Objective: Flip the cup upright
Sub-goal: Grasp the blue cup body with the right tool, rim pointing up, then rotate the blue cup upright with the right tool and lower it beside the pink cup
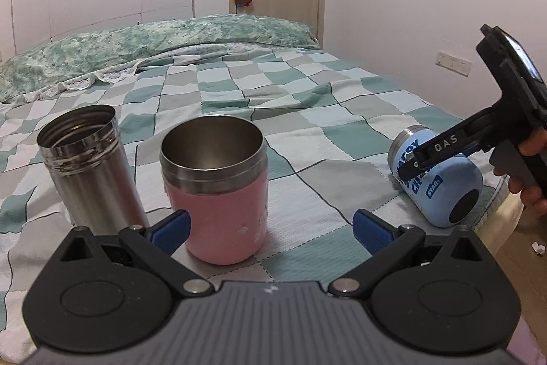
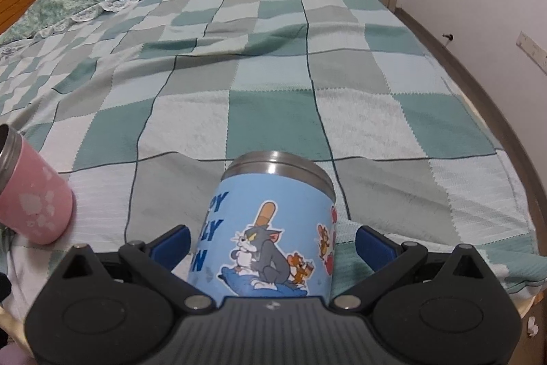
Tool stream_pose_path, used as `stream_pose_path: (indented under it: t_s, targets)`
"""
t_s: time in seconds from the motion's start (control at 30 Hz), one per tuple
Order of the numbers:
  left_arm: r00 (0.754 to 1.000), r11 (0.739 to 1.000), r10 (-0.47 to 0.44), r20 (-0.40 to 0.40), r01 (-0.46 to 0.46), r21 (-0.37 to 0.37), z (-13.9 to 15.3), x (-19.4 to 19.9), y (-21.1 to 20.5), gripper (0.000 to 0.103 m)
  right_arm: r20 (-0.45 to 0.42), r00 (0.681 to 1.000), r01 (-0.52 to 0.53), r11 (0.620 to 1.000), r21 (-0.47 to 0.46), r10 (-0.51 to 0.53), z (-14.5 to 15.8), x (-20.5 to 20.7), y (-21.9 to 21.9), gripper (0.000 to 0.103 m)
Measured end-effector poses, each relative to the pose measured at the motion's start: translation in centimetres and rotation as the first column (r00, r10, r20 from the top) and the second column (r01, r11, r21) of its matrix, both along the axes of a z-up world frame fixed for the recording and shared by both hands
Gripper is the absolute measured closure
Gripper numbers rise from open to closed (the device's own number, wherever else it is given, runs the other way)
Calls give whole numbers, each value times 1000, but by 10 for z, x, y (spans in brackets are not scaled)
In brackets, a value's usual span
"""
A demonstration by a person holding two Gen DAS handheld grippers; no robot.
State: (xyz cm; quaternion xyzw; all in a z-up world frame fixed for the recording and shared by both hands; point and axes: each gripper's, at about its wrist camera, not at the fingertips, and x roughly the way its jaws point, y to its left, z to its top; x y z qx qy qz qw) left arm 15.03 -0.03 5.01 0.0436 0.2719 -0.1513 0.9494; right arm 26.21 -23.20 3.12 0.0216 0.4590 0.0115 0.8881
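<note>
blue cartoon-printed steel cup (image 2: 270,228) lies on its side near the right edge of the checked bedspread (image 2: 273,112), straight ahead between the right gripper (image 2: 271,240) fingers.
long axis runs away from the gripper, steel rim far, base near; jaws spread, pads not touching. left gripper (image 1: 270,228) also released, by the upright pink cup (image 1: 218,190), well apart.

Light-blue cartoon-printed cup (image 2: 273,228), pink cup (image 1: 222,194) – steel-rimmed, silver flask (image 1: 89,166), green-grey-white checked bedspread (image 2: 273,74)
</note>
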Motion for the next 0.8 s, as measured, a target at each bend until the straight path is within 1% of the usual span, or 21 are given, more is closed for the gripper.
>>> stream_pose_path:
  t_s: [0.03, 0.07, 0.13, 0.23, 0.37, 0.5, 0.57, 0.67, 0.77, 0.8]
  targets:
    - [1000, 1000, -2, 0, 2, 0, 0, 0, 0, 0, -13, 1000, 3, 1000, 13, -3, -2, 2, -1, 9]
    - [1000, 1000, -1, -1, 1, 0, -1, 0, -1, 0, -30, 1000, 5, 1000, 26, -4, -4, 4, -2, 16]
    - [1000, 1000, -4, 0, 4, -3, -1, 0, -1, 0, -44, 999, 4, 999, 44, -2, -7, 6, -3, 15]
    - [1000, 1000, -5, 2, 5, -5, 0, 1, 0, 0, -22, 1000, -2, 998, 69, 4, -7, 1, -7, 17]
    - [1000, 1000, -1, 3, 1, -8, -1, 1, 1, 0, 41, 999, -15, 996, 89, 11, -5, -12, -11, 17]
    - [1000, 1000, 4, 8, -4, -16, 1, -1, 3, 0, 145, 989, -32, 995, 93, 18, -2, -34, -12, 17]
    - [1000, 1000, 6, 14, -6, -22, 2, -3, 4, 0, 215, 976, -55, 994, 94, 34, 2, -47, -11, 18]
    - [1000, 1000, 13, 24, -12, -28, 4, -6, 7, 0, 322, 945, -92, 991, 99, 56, 7, -68, -6, 19]
    - [999, 999, 23, 39, -22, -39, 6, -10, 11, 0, 436, 895, -135, 988, 72, 91, 12, -86, 5, 19]
    - [999, 999, 28, 44, -26, -42, 7, -11, 12, 0, 474, 874, -150, 987, 58, 105, 13, -91, 10, 20]
